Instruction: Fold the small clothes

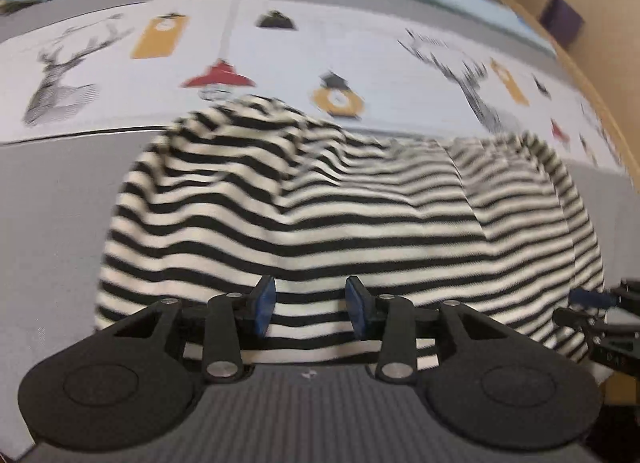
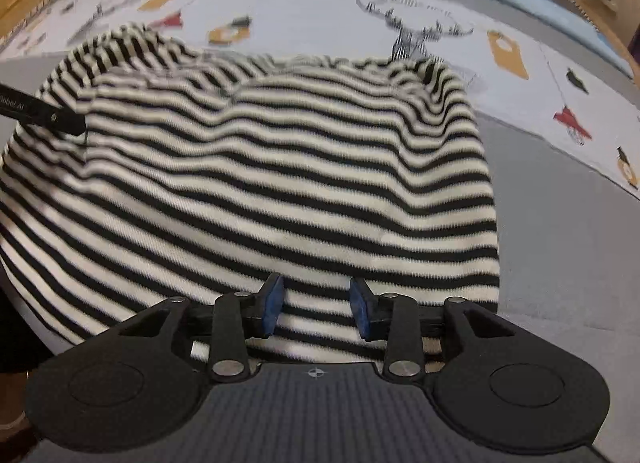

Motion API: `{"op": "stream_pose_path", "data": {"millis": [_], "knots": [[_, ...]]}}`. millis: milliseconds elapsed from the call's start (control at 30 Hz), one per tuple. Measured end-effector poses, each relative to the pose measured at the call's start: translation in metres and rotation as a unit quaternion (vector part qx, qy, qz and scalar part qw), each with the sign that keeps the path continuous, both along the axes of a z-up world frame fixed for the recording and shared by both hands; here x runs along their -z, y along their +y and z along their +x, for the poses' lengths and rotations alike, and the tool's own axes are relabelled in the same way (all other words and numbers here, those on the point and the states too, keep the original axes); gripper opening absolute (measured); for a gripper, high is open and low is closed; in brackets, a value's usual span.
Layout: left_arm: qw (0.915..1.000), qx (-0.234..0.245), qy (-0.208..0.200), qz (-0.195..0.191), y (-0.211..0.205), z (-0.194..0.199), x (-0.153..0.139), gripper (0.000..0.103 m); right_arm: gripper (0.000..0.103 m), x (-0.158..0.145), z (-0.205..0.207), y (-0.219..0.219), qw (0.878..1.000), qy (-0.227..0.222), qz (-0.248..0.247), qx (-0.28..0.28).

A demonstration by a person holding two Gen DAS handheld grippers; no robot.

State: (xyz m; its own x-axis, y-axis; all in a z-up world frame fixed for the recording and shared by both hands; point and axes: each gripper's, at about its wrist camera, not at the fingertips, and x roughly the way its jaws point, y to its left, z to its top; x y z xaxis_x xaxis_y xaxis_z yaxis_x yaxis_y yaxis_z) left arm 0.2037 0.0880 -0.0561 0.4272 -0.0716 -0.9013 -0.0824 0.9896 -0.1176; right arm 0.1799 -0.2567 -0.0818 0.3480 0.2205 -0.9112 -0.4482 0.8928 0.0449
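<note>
I hold both tools angled steeply downward: my left gripper point(image 1: 310, 305) and right gripper point(image 2: 316, 305), each with blue pads point(image 1: 265, 307) parted, gripping nothing.

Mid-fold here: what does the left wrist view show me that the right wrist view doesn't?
Only the left wrist view shows the garment's left edge against the grey cover, a full deer print on the patterned sheet, and the right gripper at its right border.

Only the right wrist view shows the garment's right edge and the grey cover beyond it, plus a black bar entering from the left.

Both show the striped garment lying rumpled, and their own gripper, left and right, with jaws apart over the near hem, gripping nothing.
</note>
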Motion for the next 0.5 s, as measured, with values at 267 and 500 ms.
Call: {"op": "stream_pose_path", "data": {"millis": [267,500], "knots": [[0.9950,-0.042,-0.089,0.016,0.042,-0.038,-0.049,0.043,0.039,-0.041,-0.019,0.031,0.988,-0.053,0.138,-0.044],[0.9800,-0.046,-0.191,0.033,0.079,-0.094,-0.122,0.043,0.040,-0.014,-0.024,0.095,0.990,-0.001,0.088,-0.106]]}}
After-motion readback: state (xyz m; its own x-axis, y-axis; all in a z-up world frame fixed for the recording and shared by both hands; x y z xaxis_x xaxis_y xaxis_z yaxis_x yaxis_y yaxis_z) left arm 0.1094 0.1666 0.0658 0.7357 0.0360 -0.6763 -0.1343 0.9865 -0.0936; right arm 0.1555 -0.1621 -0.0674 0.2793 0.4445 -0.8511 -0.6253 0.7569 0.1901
